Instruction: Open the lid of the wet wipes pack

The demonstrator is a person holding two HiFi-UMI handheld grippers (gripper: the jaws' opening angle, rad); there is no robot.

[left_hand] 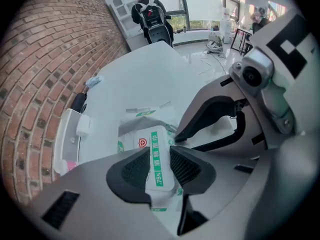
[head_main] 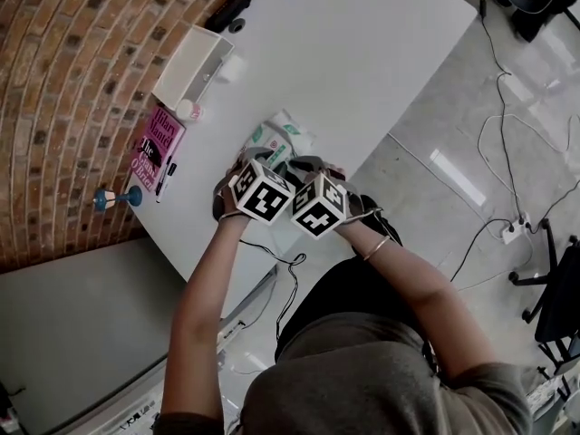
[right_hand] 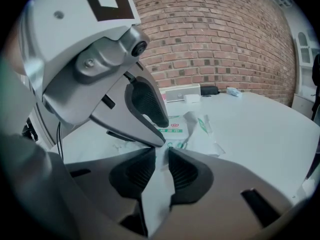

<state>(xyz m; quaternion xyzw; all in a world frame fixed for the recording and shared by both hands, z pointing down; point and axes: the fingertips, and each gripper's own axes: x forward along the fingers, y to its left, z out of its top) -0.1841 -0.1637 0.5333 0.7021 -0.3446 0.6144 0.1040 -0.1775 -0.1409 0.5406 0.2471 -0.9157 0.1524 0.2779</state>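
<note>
The wet wipes pack [head_main: 275, 140], white with green print, lies on the white table [head_main: 362, 62] just beyond both grippers. In the left gripper view its label lid [left_hand: 156, 151], white with a green stripe, runs up between the pads of my left gripper [left_hand: 160, 160] and fills the gap. My right gripper [right_hand: 161, 158] is shut on a white strip at the pack's near end [right_hand: 159, 194]. The rest of the pack [right_hand: 186, 126] lies crumpled beyond it. One of the left gripper's fingers [right_hand: 148, 104] points down at the pack from the upper left.
A white tray [head_main: 192, 66], a pink book [head_main: 158, 149] and a black object [head_main: 227, 12] lie along the brick wall side of the table. The table's near edge runs just under the grippers. Cables [head_main: 507, 152] trail over the floor. A person [left_hand: 150, 14] stands far off.
</note>
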